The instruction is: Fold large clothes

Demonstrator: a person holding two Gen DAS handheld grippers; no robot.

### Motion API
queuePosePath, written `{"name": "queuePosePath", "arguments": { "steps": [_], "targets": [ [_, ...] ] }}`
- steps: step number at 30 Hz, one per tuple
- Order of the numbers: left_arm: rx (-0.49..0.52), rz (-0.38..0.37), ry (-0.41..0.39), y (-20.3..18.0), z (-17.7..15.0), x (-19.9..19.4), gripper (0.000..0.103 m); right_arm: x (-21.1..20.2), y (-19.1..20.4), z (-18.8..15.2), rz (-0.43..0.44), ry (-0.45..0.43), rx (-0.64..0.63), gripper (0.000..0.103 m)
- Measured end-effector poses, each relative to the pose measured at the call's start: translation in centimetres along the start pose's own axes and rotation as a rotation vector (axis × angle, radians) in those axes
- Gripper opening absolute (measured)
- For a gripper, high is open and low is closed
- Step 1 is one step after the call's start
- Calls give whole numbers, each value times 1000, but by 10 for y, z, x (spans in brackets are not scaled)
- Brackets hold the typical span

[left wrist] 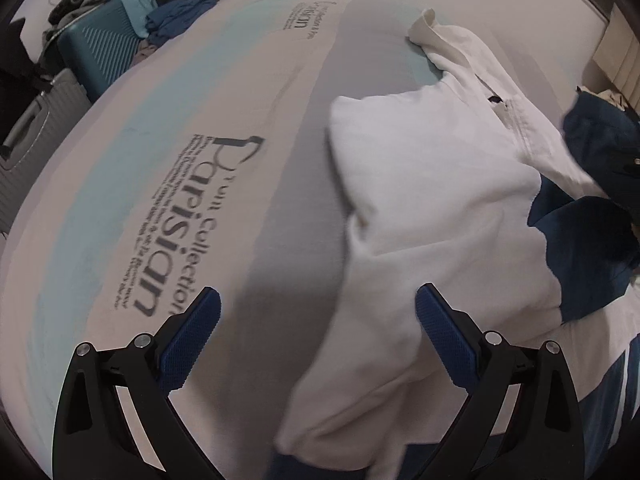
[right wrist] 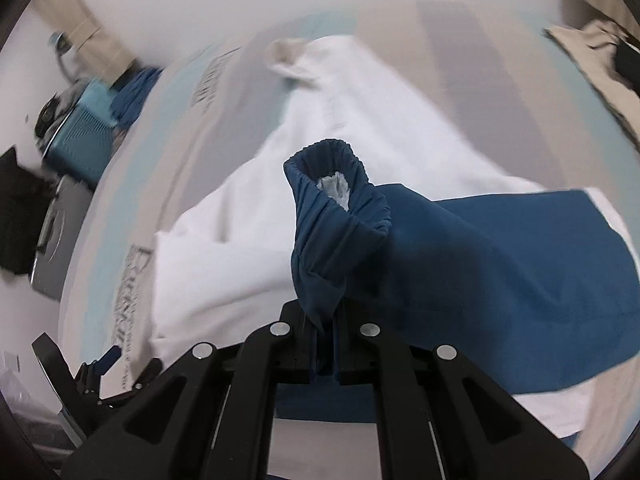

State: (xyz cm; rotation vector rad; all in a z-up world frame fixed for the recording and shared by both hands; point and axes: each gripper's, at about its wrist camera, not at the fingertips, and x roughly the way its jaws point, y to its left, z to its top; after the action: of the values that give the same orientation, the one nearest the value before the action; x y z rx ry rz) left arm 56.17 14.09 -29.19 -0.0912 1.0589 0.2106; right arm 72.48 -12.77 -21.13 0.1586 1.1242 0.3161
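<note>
Your garment is a large white cotton sweatshirt [left wrist: 420,208] with navy-blue sleeves and ribbed cuffs, lying rumpled on the pale striped bedsheet [left wrist: 168,168] printed with dark "Parisian" lettering, its cream collar end toward the far side of the bed. Your right gripper [right wrist: 325,344] has its jaws pressed together on the bunched navy sleeve [right wrist: 500,256] just behind the ribbed cuff [right wrist: 332,184] (the cuff stands up in front of the fingers, white lining showing in its mouth). Your left gripper [left wrist: 318,312] hangs with jaws wide apart and nothing between the blue pads, the white body cloth lying under its right-hand finger [left wrist: 444,336] and bare sheet under the other.
</note>
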Motion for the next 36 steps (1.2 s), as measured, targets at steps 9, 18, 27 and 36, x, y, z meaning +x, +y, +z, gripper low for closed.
{"name": "queuePosePath", "arguments": {
  "steps": [9,18,27,36],
  "targets": [
    [-34,-22,-8,51,-7,-10,96,49,95,-29,22,64,-39,4],
    [-75,-28,7,95,-20,-15,96,93,142,-55,-58,119,-96,4],
    [-93,-38,14,111,-26,-11,96,107,157,-66,-85,167,-207,10],
    [-115,-41,3,113,-21,-15,96,32,157,-63,136,145,-276,39]
  ]
}}
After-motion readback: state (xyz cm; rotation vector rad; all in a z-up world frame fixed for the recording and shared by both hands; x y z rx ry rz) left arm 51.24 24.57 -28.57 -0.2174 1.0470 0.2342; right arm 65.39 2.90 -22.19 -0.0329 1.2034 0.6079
